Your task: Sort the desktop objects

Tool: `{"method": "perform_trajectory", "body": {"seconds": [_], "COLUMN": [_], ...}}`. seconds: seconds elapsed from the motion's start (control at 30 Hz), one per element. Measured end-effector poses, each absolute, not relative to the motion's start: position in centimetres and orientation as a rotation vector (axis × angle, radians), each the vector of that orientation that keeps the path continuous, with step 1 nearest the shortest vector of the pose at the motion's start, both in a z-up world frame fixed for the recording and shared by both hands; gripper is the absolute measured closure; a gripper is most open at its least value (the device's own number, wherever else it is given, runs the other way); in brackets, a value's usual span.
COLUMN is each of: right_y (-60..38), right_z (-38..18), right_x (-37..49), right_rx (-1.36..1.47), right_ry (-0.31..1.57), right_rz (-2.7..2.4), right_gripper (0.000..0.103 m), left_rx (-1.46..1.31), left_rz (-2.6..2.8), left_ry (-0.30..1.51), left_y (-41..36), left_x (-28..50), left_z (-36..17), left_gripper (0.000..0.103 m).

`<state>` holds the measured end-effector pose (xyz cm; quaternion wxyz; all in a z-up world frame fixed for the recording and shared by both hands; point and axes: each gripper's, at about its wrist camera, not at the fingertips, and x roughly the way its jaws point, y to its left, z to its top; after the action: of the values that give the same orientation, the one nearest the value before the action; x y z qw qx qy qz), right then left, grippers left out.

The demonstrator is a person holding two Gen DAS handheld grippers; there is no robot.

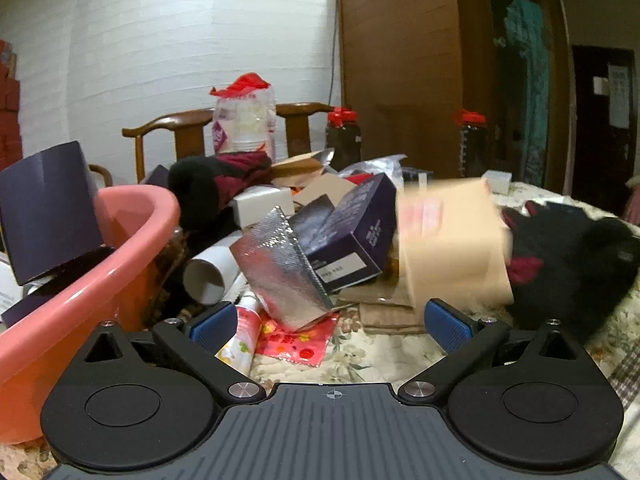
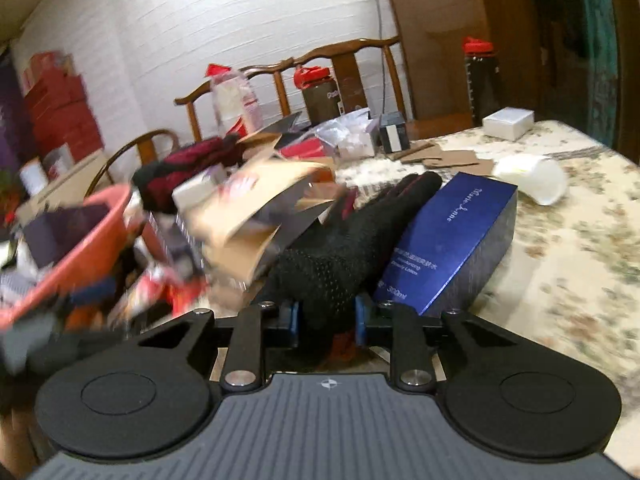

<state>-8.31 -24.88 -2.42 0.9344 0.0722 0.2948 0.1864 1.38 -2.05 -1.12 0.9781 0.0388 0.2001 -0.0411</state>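
My right gripper [image 2: 327, 318] is shut on a black knit glove [image 2: 340, 256], whose fingers stretch away across the floral tablecloth [image 2: 568, 280]. The same glove shows as a dark heap [image 1: 580, 264] at the right of the left wrist view. A tan cardboard box [image 1: 452, 240] is blurred beside it, and in the right wrist view the box [image 2: 256, 208] sits tilted left of the glove. My left gripper [image 1: 332, 320] is open with nothing held, low over a silver foil pouch [image 1: 280, 276] and a red printed packet [image 1: 296, 340]. The pink basin [image 1: 100, 264] stands at its left with dark boxes in it.
A blue carton [image 2: 452, 240] lies right of the glove, with a tipped white cup [image 2: 536, 180] beyond it. A purple box [image 1: 352, 228], a white tube [image 1: 208, 276], dark clothes [image 1: 208, 188] and jars [image 1: 344, 136] crowd the table's middle. Wooden chairs [image 1: 168, 128] stand behind.
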Motion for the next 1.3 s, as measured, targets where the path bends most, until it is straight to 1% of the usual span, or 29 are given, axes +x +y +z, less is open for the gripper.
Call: {"method": "perform_trajectory", "body": {"seconds": [0.03, 0.07, 0.1, 0.13, 0.2, 0.33, 0.37, 0.43, 0.47, 0.53, 0.6, 0.67, 0.9, 1.03, 1.07, 1.1, 1.13, 1.17, 1.23, 1.3], "right_y": [-25.4, -26.0, -26.4, -26.7, -28.1, -29.3, -29.3, -28.5, -27.5, -25.6, -23.4, -22.0, -20.3, -19.4, -19.1, -18.7, -18.4, -18.1, -18.4, -19.2], "right_z": [-2.5, -2.6, -2.5, -2.4, -2.1, -0.6, 0.0, 0.8, 1.0, 0.6, -0.7, -2.0, -4.3, -4.7, -4.8, -4.9, -5.0, -5.2, -5.2, -4.7], "right_x": [-9.2, -10.1, -10.5, -10.8, -11.9, -13.2, -13.7, -14.0, -13.7, -12.3, -10.0, -7.7, -1.4, -0.4, -0.1, 0.1, 0.1, 0.1, -0.7, -2.5], "right_rx": [0.117, 0.078, 0.059, 0.049, 0.063, 0.133, 0.152, 0.176, 0.181, 0.204, 0.212, 0.219, 0.387, 0.366, 0.358, 0.342, 0.316, 0.284, 0.293, 0.280], "right_ry": [0.594, 0.592, 0.591, 0.587, 0.554, 0.489, 0.463, 0.440, 0.451, 0.513, 0.611, 0.667, 0.865, 0.863, 0.863, 0.864, 0.872, 0.897, 0.892, 0.813], "right_rz": [0.378, 0.359, 0.335, 0.313, 0.306, 0.350, 0.384, 0.469, 0.523, 0.571, 0.564, 0.512, 0.395, 0.329, 0.339, 0.349, 0.358, 0.383, 0.456, 0.489], "right_gripper": [0.072, 0.071, 0.066, 0.056, 0.047, 0.046, 0.043, 0.030, 0.026, 0.025, 0.025, 0.025, 0.025, 0.024, 0.030, 0.042, 0.083, 0.097, 0.097, 0.097], "left_rx": [0.083, 0.086, 0.088, 0.090, 0.081, 0.055, 0.053, 0.058, 0.060, 0.064, 0.078, 0.065, 0.077, 0.063, 0.061, 0.061, 0.063, 0.064, 0.056, 0.053], "left_rz": [-0.082, -0.083, -0.085, -0.081, -0.072, -0.056, -0.056, -0.048, -0.048, -0.041, -0.026, -0.026, -0.033, -0.043, -0.042, -0.041, -0.039, -0.040, -0.042, -0.042], "left_ry": [0.403, 0.403, 0.405, 0.406, 0.402, 0.413, 0.415, 0.411, 0.411, 0.402, 0.385, 0.385, 0.379, 0.383, 0.386, 0.387, 0.388, 0.388, 0.386, 0.384], "left_y": [-2.2, -2.2, -2.2, -2.3, -2.1, -1.7, -1.7, -1.8, -1.9, -1.8, -1.8, -1.7, -1.8, -1.7, -1.8, -1.7, -1.7, -1.7, -1.7, -1.7], "left_x": [1.4, 1.4, 1.4, 1.4, 1.4, 1.7, 1.7, 1.7, 1.8, 1.5, 1.4, 1.3, 1.1, 1.2, 1.2, 1.2, 1.2, 1.2, 1.1, 1.2], "left_z": [-1.2, -1.2, -1.3, -1.3, -1.3, -1.2, -1.2, -1.2, -1.2, -1.2, -1.1, -1.0, -0.8, -0.7, -0.7, -0.8, -0.8, -0.8, -0.7, -0.7], "left_gripper": [0.000, 0.000, 0.000, 0.000, 0.000, 0.000, 0.000, 0.000, 0.000, 0.000, 0.000, 0.000, 0.000, 0.000, 0.000, 0.000, 0.000, 0.000, 0.000, 0.000]}}
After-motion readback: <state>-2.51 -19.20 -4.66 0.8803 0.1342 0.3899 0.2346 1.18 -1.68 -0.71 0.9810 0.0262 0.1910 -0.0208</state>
